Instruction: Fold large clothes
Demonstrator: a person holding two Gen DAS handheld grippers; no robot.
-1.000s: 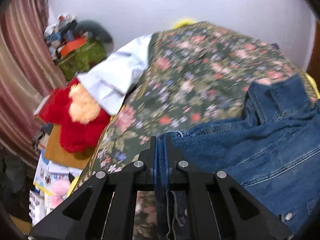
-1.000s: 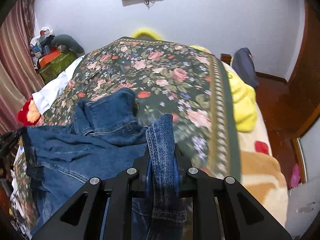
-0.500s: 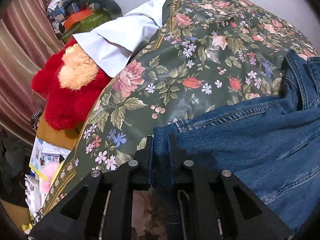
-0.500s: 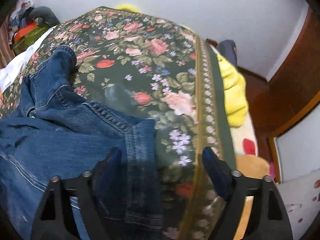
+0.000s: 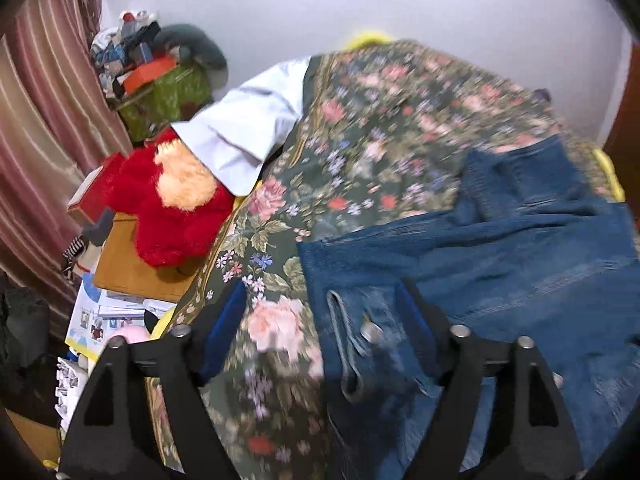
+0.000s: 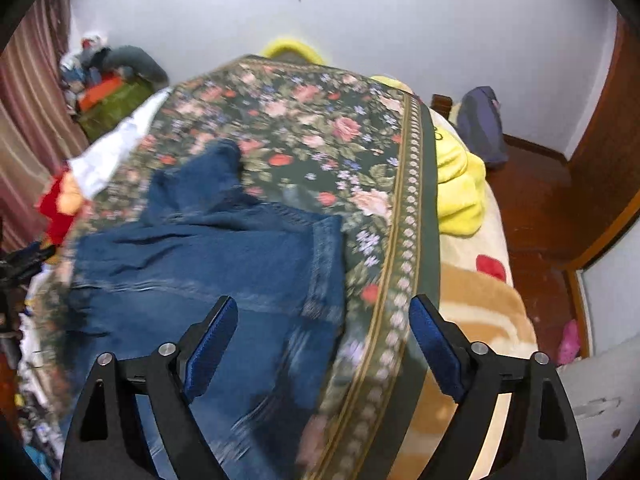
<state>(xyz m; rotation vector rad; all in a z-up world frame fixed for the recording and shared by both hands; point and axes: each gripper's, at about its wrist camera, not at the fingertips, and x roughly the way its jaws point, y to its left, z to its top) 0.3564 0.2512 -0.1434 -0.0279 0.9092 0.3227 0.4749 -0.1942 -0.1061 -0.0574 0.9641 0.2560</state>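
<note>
Jacket (image 5: 500, 264) released; jaws opening.

denim jacket (image 5: 500, 264) | blue, button at near corner | spread flat, collar rumpled | on floral bedspread (image 5: 380, 120)

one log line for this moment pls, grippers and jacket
left gripper: opening, clear of denim | right gripper: opening, empty | denim jacket: lying on floral bedspread

One denim jacket (image 5: 500, 264), one floral bedspread (image 5: 380, 140), one red plush toy (image 5: 176, 216), one yellow blanket (image 6: 456, 184), two claws
</note>
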